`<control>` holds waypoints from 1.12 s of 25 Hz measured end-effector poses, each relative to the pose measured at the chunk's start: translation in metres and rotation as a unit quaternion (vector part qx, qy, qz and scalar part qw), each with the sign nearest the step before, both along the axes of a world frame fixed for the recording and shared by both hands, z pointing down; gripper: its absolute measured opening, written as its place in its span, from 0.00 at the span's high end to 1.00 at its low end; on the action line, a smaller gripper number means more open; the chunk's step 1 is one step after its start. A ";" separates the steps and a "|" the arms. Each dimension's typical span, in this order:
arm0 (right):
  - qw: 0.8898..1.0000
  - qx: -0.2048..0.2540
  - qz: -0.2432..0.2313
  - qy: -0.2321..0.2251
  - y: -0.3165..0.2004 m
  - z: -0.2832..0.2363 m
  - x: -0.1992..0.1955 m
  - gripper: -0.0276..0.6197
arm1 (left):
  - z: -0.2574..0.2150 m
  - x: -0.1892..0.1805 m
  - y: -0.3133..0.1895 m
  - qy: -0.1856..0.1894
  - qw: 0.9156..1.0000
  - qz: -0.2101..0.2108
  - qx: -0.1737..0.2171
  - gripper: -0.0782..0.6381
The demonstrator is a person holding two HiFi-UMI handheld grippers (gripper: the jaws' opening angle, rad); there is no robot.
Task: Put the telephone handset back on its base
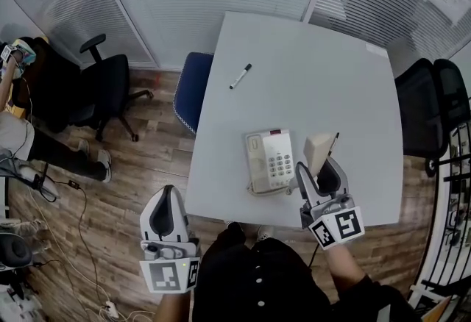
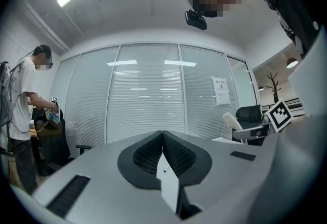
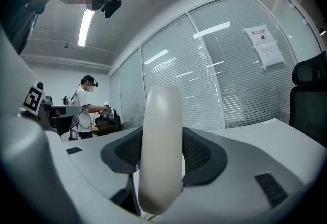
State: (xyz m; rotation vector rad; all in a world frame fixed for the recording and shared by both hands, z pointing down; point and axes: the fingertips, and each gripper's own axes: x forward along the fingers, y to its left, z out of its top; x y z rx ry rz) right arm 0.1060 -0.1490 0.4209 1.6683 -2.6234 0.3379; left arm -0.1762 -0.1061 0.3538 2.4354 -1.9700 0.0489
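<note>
Handset (image 1: 319, 151): clamped in right gripper (image 1: 321, 175), 3 o'clock of base (image 1: 268, 161), not yet seated. Left gripper (image 1: 168, 199): jaws together, empty.

In the head view the right claw (image 1: 318, 164) covers the near end of the handset (image 1: 317, 145), so its full length cannot be seen. The key marks on the telephone base (image 1: 269, 160) are too small to read, and so is the print on the paper sheet (image 2: 222, 90) on the glass wall. The left edge cuts off a person (image 1: 16, 138).
</note>
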 end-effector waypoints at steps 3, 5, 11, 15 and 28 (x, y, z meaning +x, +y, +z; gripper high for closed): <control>1.000 -0.018 -0.007 0.005 -0.002 0.020 -0.006 0.59 | 0.004 0.000 0.003 -0.001 1.000 -0.002 -0.006 0.87; 1.000 -0.029 -0.010 0.005 -0.004 0.032 -0.010 0.59 | 0.005 0.000 0.005 -0.002 1.000 -0.004 -0.009 0.87; 0.997 -0.073 -0.021 -0.001 -0.013 0.073 -0.027 0.59 | 0.009 0.001 0.009 -0.005 1.000 -0.005 -0.016 0.87; 0.995 -0.099 -0.018 0.003 -0.016 0.095 -0.035 0.59 | 0.010 0.001 0.011 -0.005 1.000 -0.007 -0.019 0.87; 0.989 -0.145 -0.010 0.022 -0.027 0.151 -0.053 0.59 | 0.017 -0.005 0.012 -0.005 0.999 -0.010 -0.031 0.87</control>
